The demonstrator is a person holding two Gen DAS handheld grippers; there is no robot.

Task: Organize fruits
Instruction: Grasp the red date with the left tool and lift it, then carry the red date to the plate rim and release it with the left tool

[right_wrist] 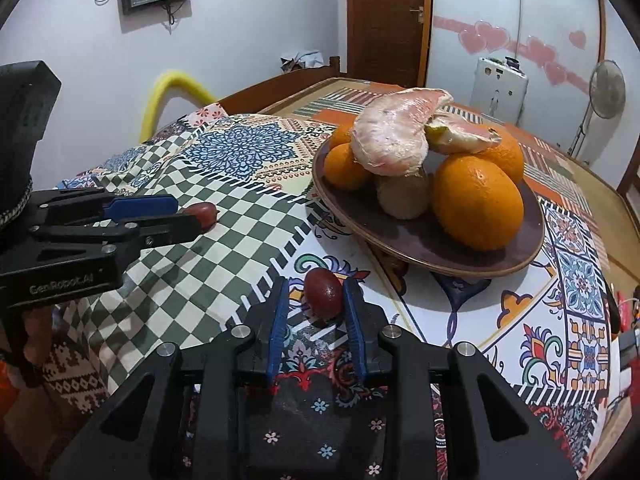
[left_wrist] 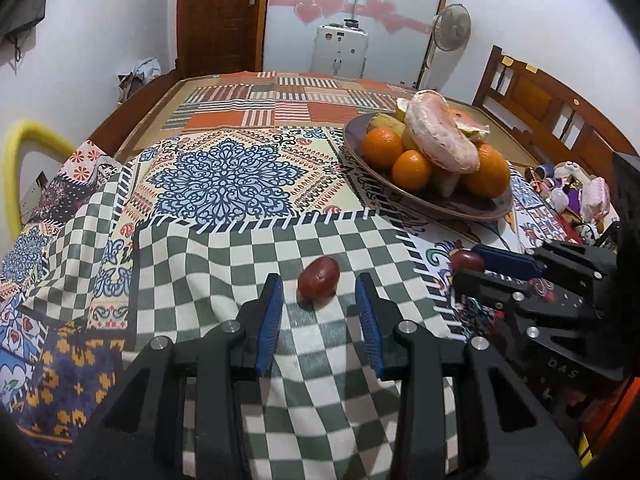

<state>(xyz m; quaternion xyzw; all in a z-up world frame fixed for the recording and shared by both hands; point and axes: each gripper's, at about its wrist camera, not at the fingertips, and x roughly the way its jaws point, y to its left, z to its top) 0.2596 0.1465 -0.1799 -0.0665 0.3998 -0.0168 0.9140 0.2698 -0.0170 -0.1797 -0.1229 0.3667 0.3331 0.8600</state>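
Two small dark red fruits lie on the patterned cloth. One red fruit [left_wrist: 319, 284] sits just beyond the tips of my left gripper [left_wrist: 319, 294], which is open and empty. It also shows in the right wrist view [right_wrist: 202, 213]. The second red fruit [right_wrist: 323, 291] lies between the tips of my right gripper [right_wrist: 314, 300], whose jaws stand open around it with a gap on the left. It also shows in the left wrist view [left_wrist: 467, 261]. A brown plate [right_wrist: 424, 250] holds several oranges [right_wrist: 478, 201] and a peeled pomelo [right_wrist: 394, 136].
The table is covered with patchwork cloths, rumpled at the left. Wooden chairs [left_wrist: 540, 100] stand at the right, small toys and clutter [left_wrist: 568, 188] near the right edge. A yellow tube [left_wrist: 24, 160] arches at the left. A fan and a white appliance stand behind.
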